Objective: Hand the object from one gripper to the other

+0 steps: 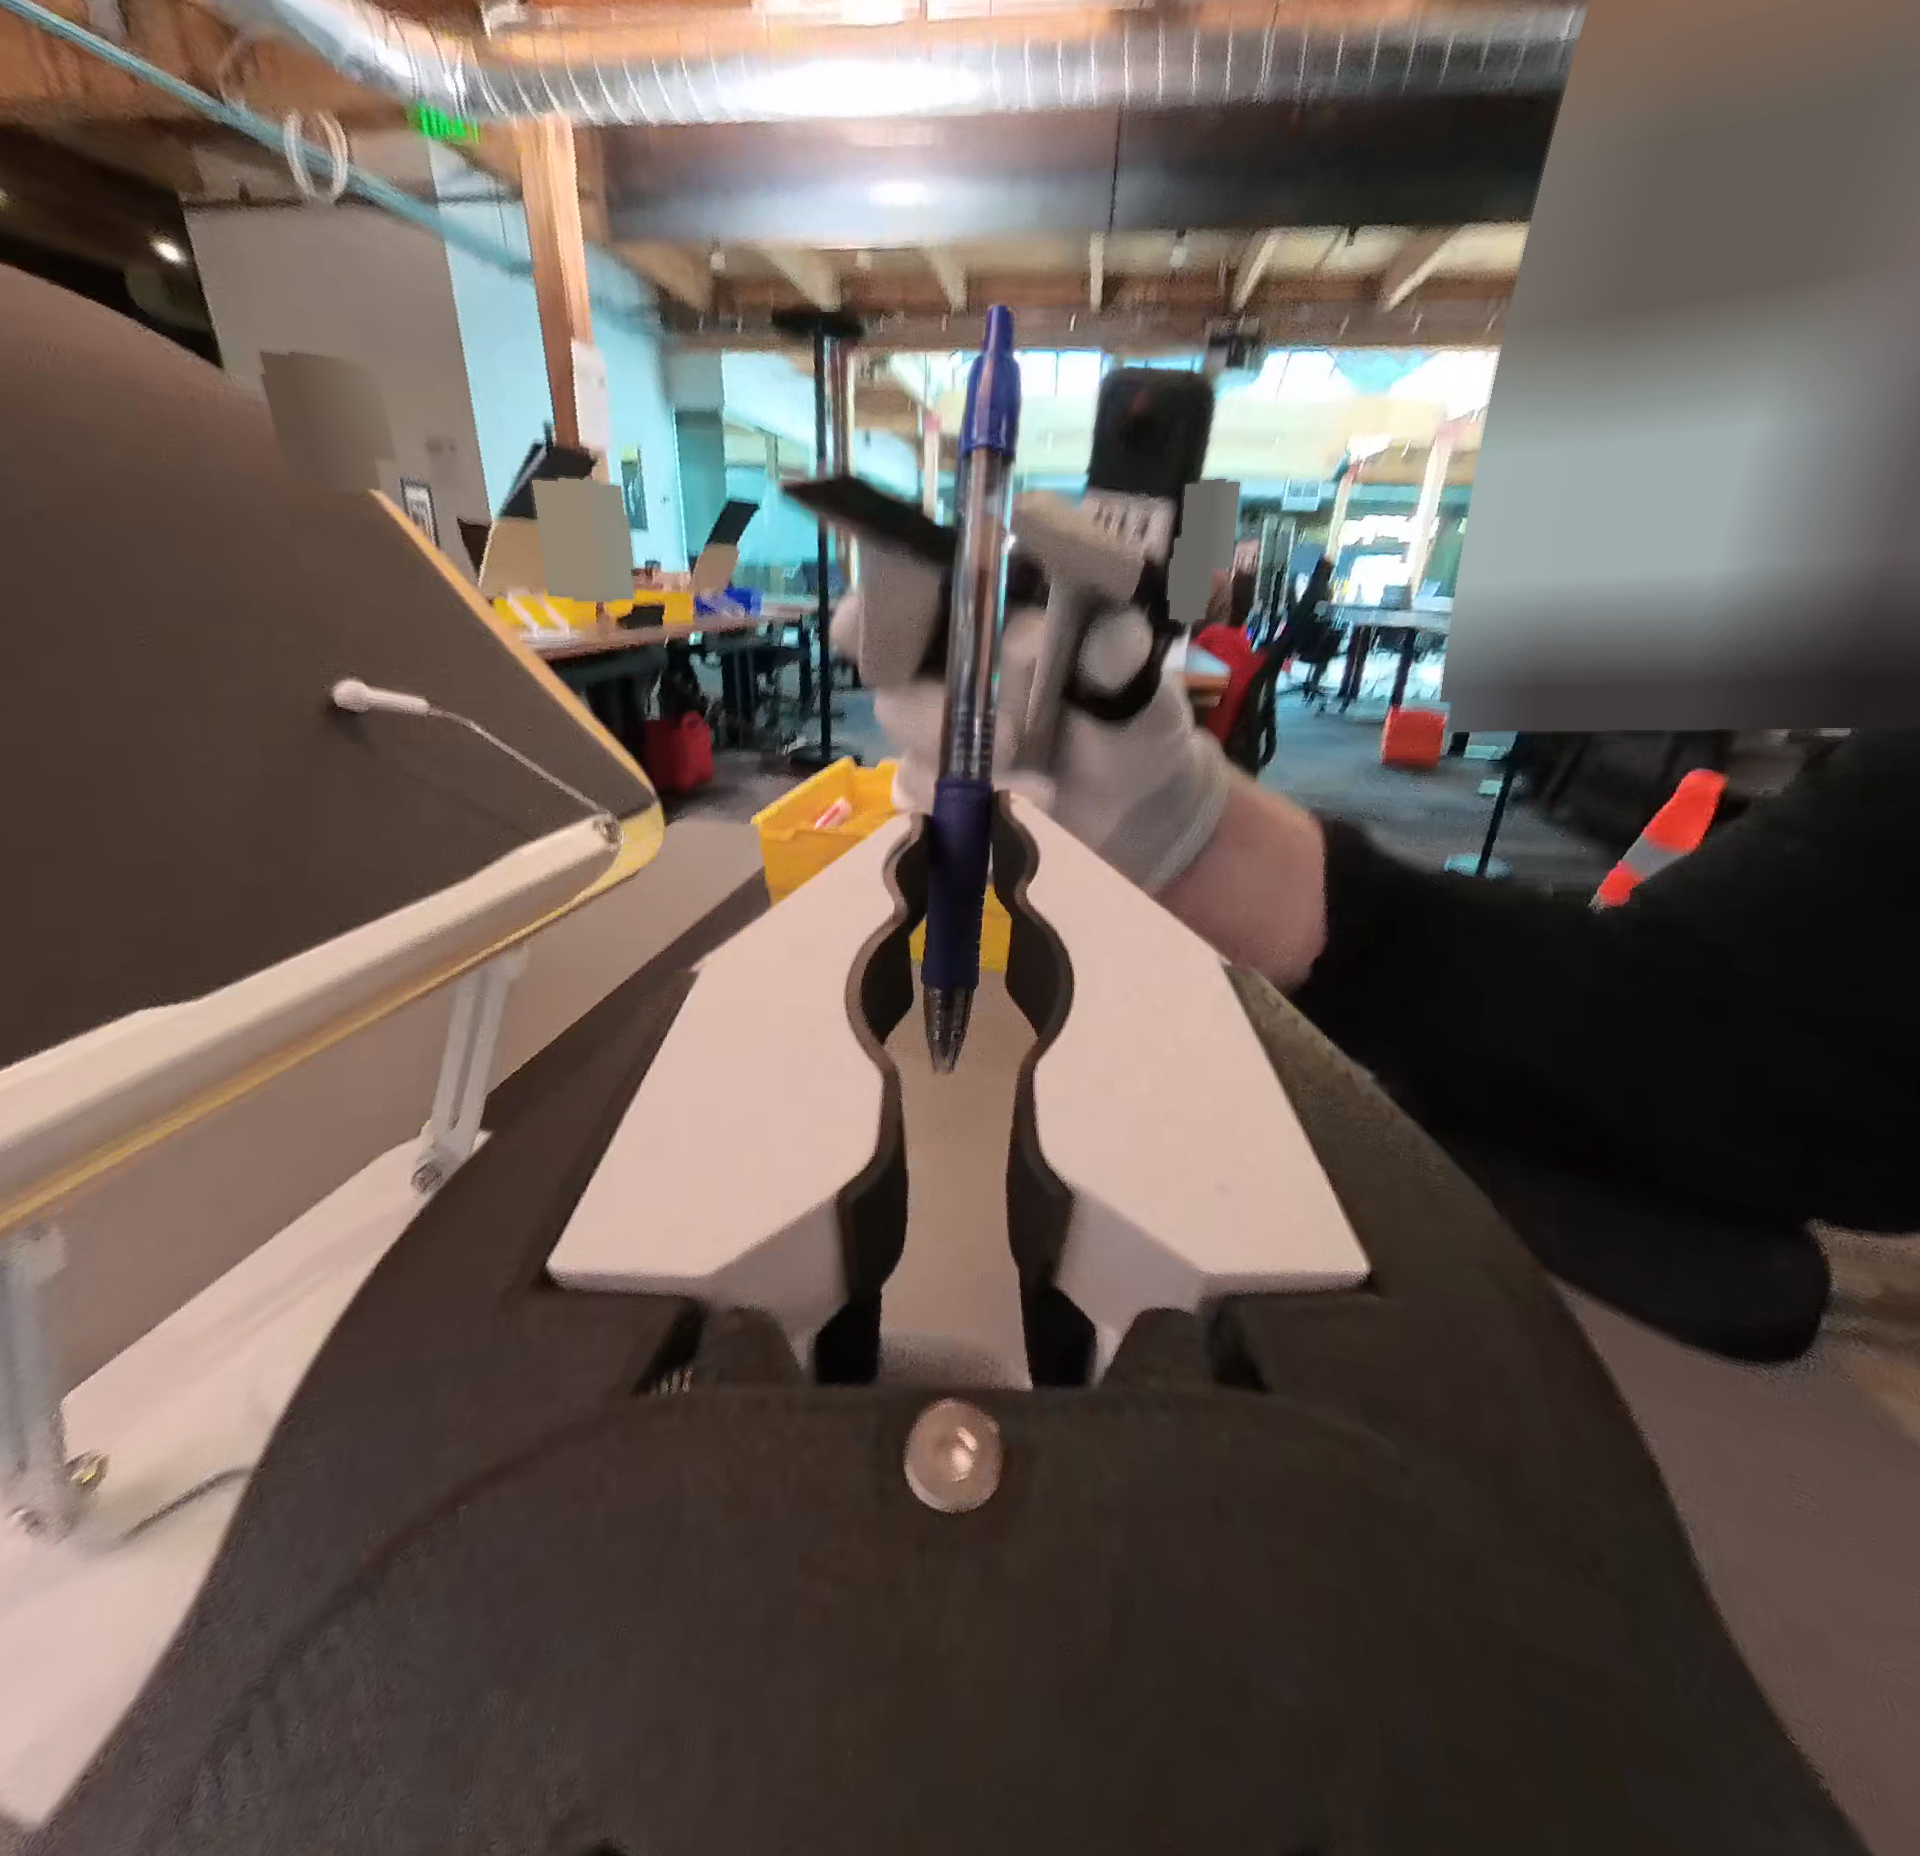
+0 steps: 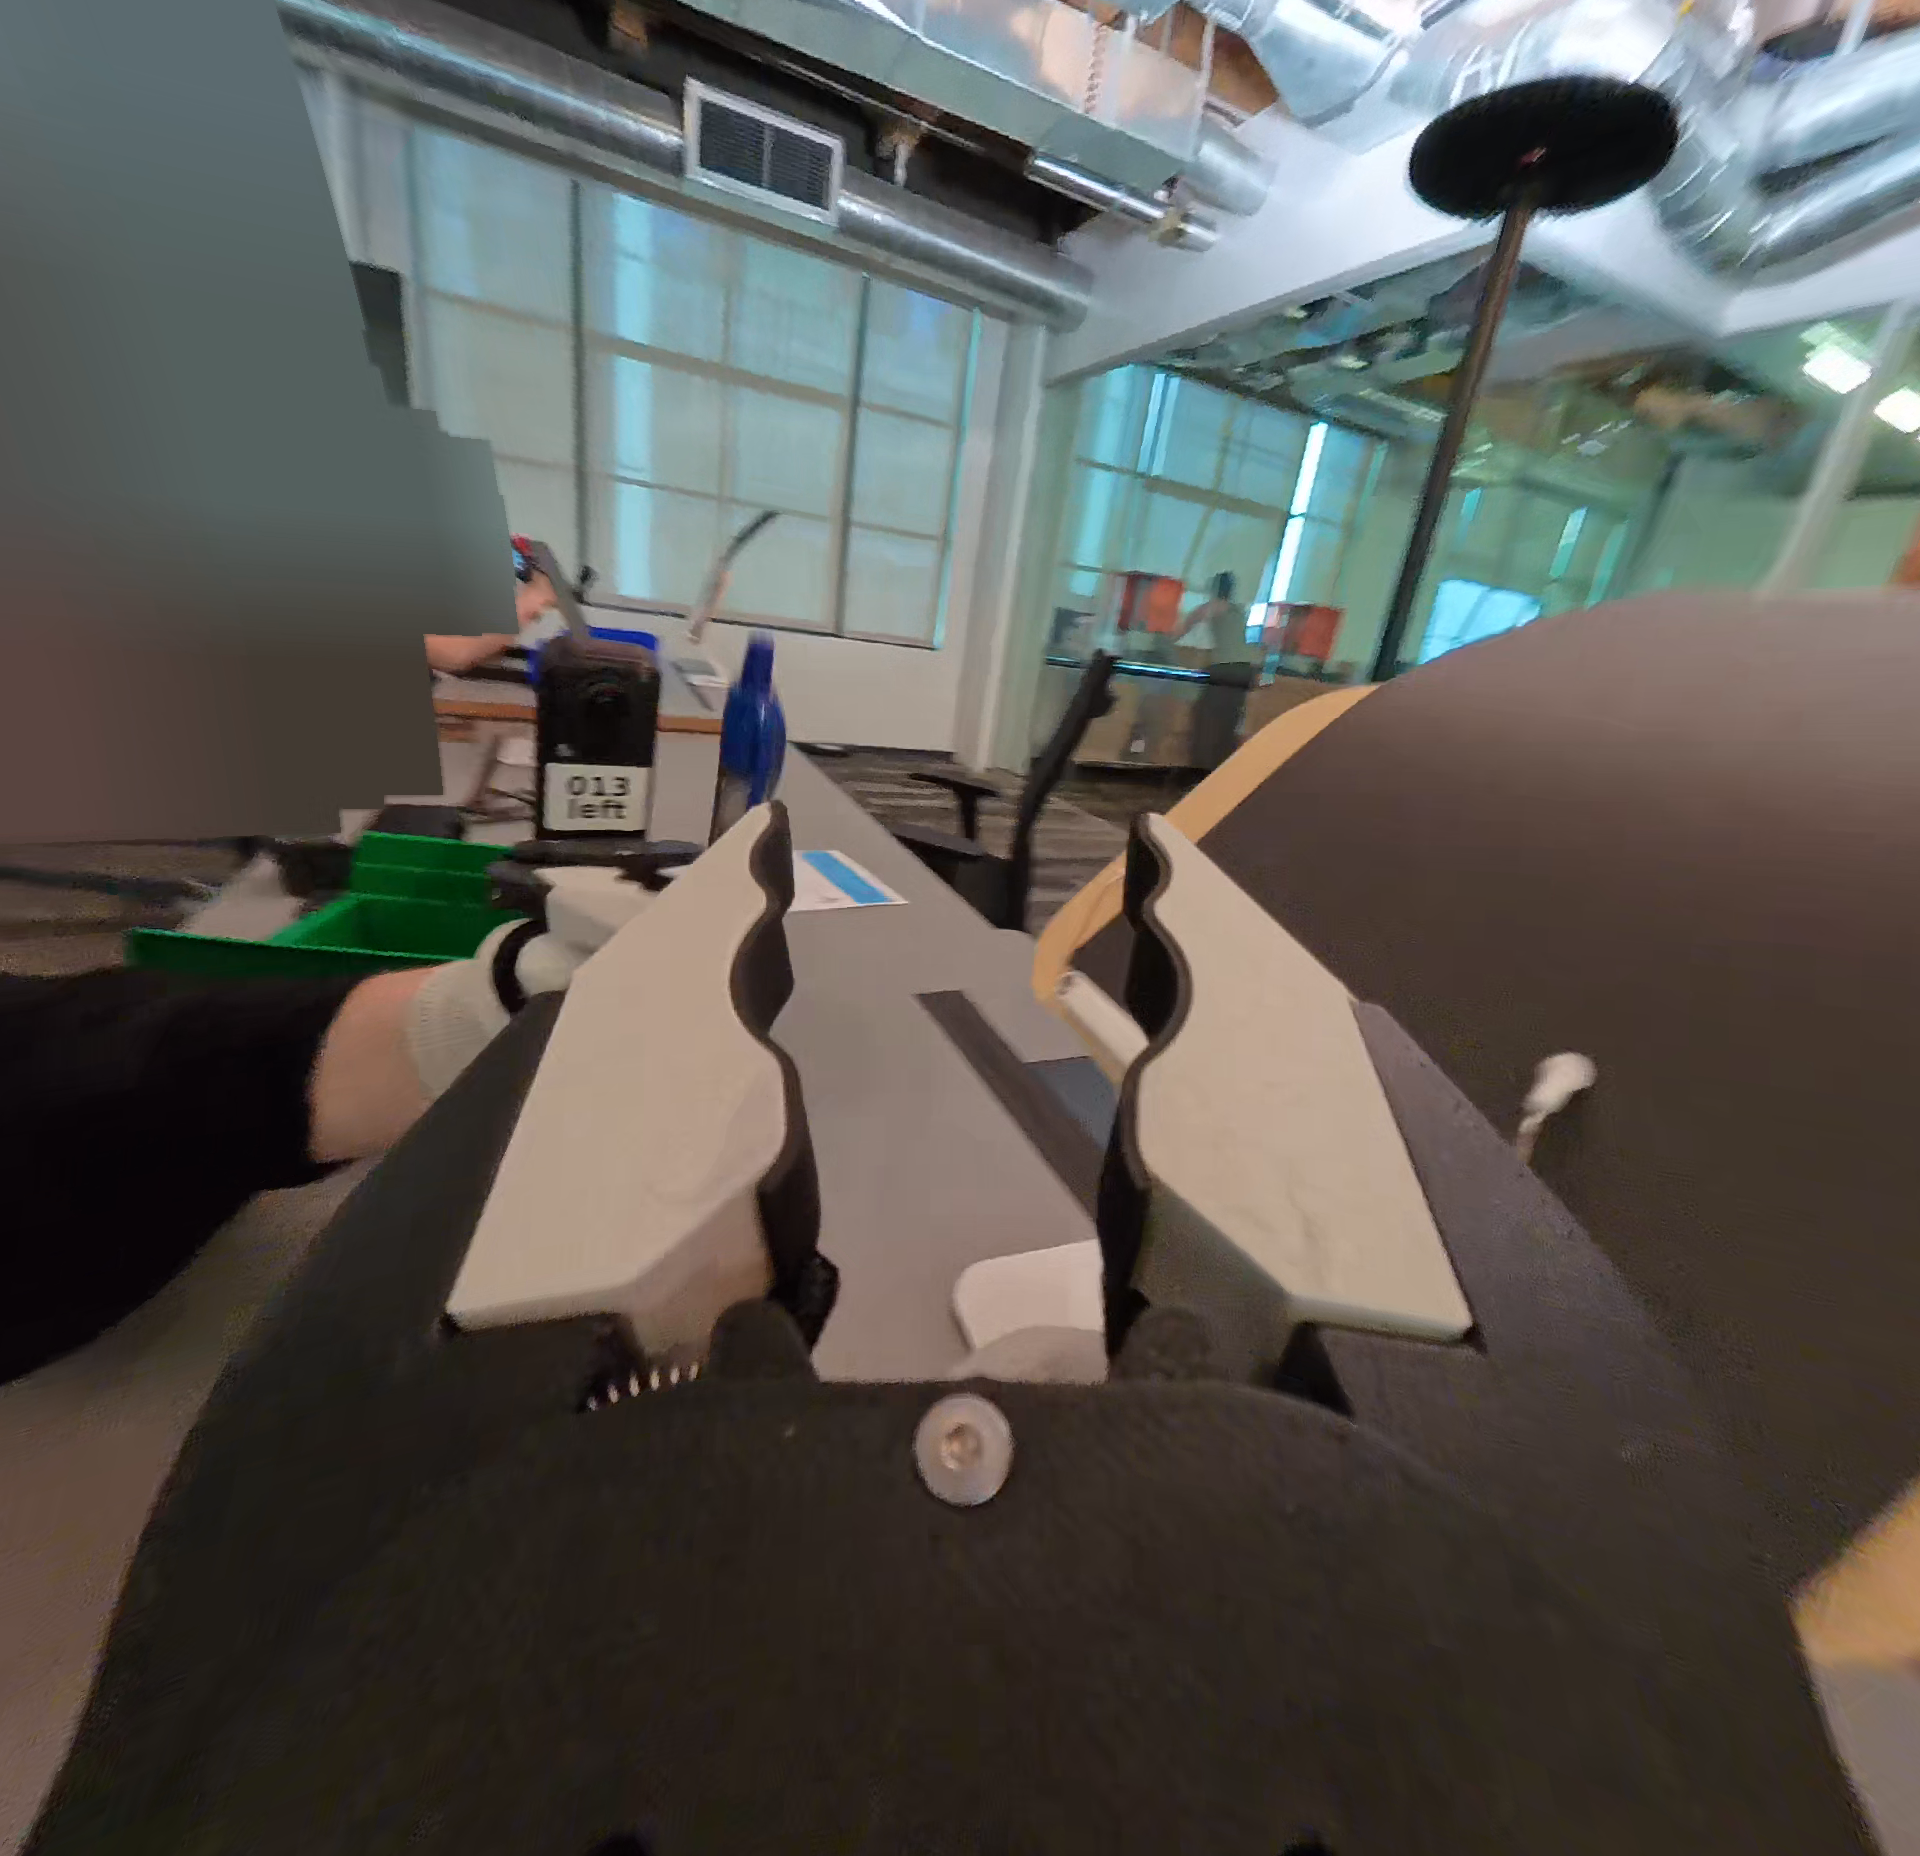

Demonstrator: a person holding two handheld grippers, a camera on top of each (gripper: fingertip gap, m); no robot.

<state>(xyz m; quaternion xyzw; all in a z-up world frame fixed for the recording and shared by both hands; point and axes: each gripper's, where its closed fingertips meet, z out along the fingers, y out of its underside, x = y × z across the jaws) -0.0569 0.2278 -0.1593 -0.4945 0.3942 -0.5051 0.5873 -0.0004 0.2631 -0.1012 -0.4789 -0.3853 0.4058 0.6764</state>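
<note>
- While the left tongs (image 1: 951, 819) stay out of it as the giving side, they are clamped on the blue rubber grip of the pen (image 1: 971, 684), which stands nearly upright with its tip pointing down between the white fingers (image 1: 790, 1027) and its clicker end up in the air.
- Beyond the pen in the left wrist view, a white-gloved hand (image 1: 1091, 757) carries the right tongs, which sit close behind the clear barrel; I cannot tell from there whether they touch it.
- In the right wrist view, the pen (image 2: 750, 731) shows as a blurred blue shape just beyond the tip of the left-hand finger (image 2: 665, 1068), outside the gap rather than inside it.
- The right tongs (image 2: 961, 840) stand wide apart and hold nothing; only the grey bench (image 2: 914, 1110) shows between them.
- As I judge it, the first hold is done and the transfer itself is still ahead: the right tongs must come around the barrel and close, then the left tongs must let go.
</note>
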